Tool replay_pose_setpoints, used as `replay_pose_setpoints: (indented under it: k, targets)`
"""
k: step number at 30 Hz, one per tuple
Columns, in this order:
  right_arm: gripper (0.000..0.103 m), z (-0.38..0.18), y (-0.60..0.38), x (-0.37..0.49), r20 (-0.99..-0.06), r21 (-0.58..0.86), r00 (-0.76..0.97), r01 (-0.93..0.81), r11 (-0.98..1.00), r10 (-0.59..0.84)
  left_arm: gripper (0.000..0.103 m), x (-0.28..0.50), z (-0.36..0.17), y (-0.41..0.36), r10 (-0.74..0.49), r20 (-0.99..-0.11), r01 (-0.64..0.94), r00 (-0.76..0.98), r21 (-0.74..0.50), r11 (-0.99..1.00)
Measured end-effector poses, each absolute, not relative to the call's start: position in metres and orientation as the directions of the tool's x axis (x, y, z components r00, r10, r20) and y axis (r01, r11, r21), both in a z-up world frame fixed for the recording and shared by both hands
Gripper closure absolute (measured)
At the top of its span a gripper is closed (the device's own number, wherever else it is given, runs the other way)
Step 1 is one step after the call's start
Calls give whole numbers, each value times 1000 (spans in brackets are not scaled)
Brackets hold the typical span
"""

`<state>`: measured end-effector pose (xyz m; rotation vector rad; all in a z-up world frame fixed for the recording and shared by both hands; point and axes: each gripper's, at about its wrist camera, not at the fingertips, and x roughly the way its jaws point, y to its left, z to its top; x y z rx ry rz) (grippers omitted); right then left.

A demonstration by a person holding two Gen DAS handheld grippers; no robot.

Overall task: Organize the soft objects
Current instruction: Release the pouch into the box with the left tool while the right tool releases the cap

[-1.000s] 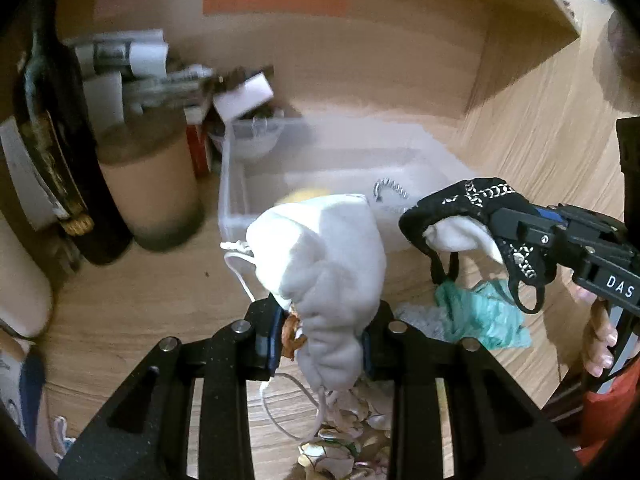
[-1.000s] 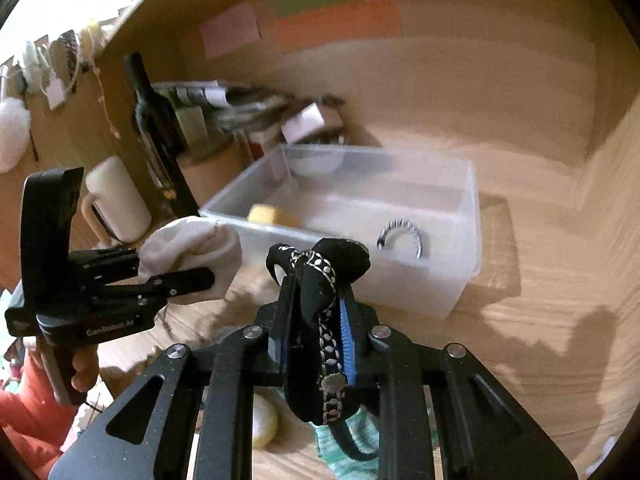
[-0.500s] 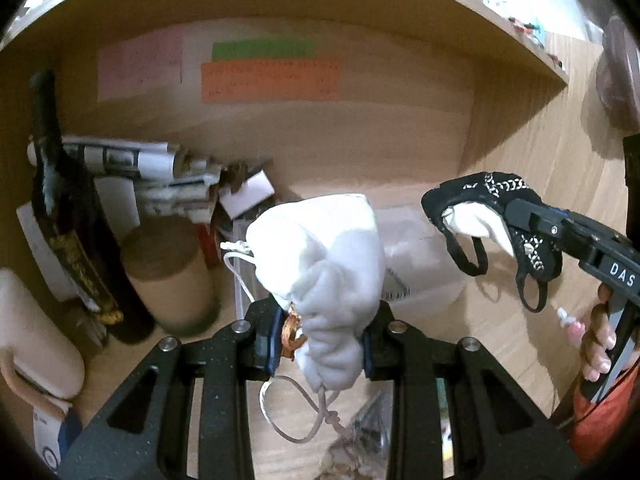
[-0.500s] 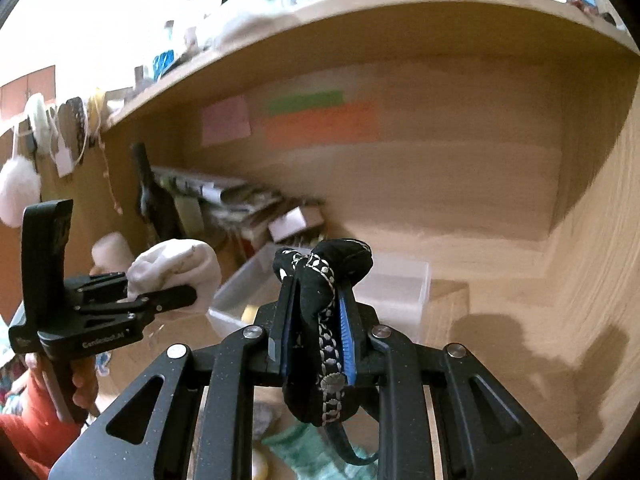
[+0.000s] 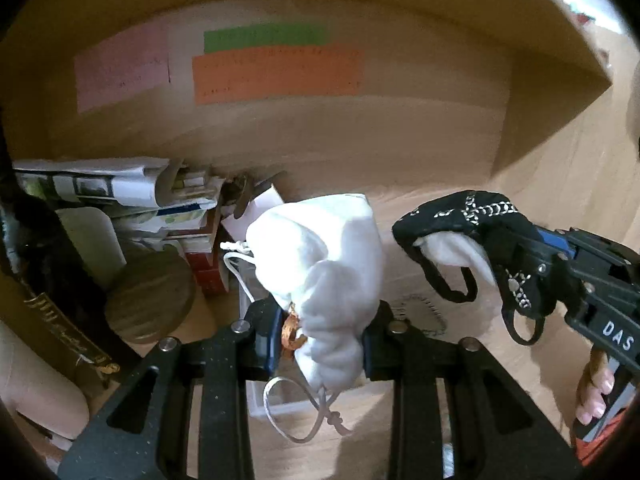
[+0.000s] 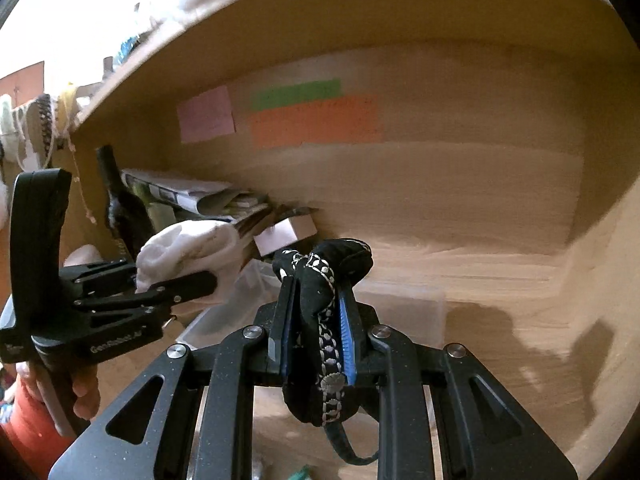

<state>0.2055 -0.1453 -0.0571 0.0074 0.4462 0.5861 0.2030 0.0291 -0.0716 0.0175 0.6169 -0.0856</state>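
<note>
My left gripper (image 5: 320,320) is shut on a white drawstring pouch (image 5: 328,264), its cord hanging below the fingers; it also shows in the right wrist view (image 6: 184,248). My right gripper (image 6: 316,312) is shut on a black fabric piece with white embroidered trim (image 6: 324,280), straps dangling; it also shows in the left wrist view (image 5: 468,224), held up at the right. The clear plastic bin (image 6: 404,304) lies low behind both grippers, mostly hidden.
A dark bottle (image 5: 44,280), a round brown canister (image 5: 150,300), stacked papers (image 5: 120,188) and a small box (image 6: 284,234) crowd the back left. Coloured paper notes (image 5: 276,68) are stuck to the wooden back wall under a shelf.
Both grippers have risen with their loads, so the bin has dropped low in view and the wall notes now fill the upper views.
</note>
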Motion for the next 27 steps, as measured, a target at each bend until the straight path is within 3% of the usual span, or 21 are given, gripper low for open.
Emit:
replay_pose_setpoints:
  k: [20, 27]
  targets:
    - [85, -123, -97, 265, -620, 112, 631, -518, 848, 467, 73, 253, -130, 27, -79, -742, 112, 665, -5, 994]
    - [81, -134, -95, 269, -659, 93, 610, -514, 853, 440, 63, 258, -132, 29, -70, -750, 113, 657, 7, 994]
